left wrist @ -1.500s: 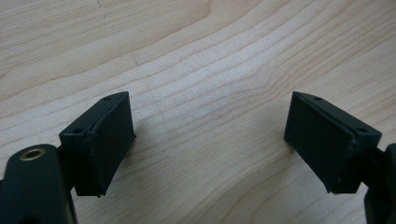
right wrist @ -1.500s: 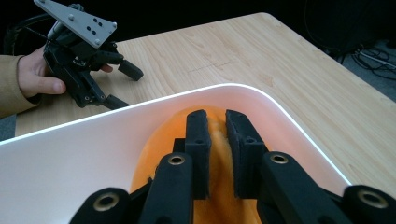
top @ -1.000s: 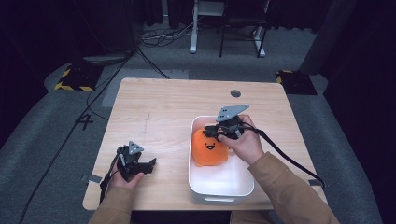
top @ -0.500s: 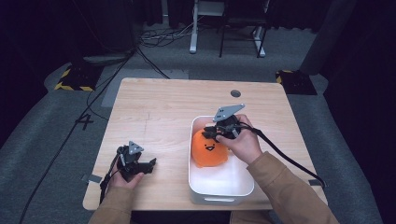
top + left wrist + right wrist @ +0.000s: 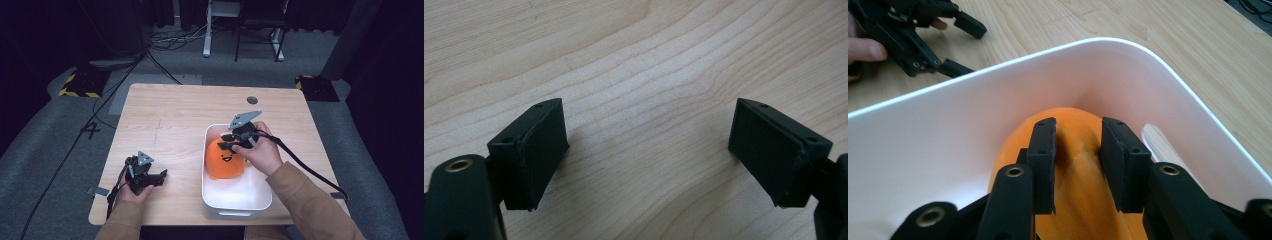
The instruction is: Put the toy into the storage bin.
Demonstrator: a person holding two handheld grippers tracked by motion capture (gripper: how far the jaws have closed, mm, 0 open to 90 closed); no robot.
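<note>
Our right hand-held gripper pinches a fold of the orange plush toy inside the white bin; we lift straight up, clearing its rim. Farther off, our left hand-held gripper rests spread on the desk.

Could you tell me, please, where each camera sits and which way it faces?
High view: above the person's side, looking forward and down on the table; both forearms enter from below.
Left gripper view: rides the left hand-held gripper, facing bare wood between open jaws.
Right gripper view: rides the right hand-held gripper, looking into the white bin, jaws pinching the orange plush toy.
Shared: the high and right gripper views both show bin, toy and left hand-held gripper.
</note>
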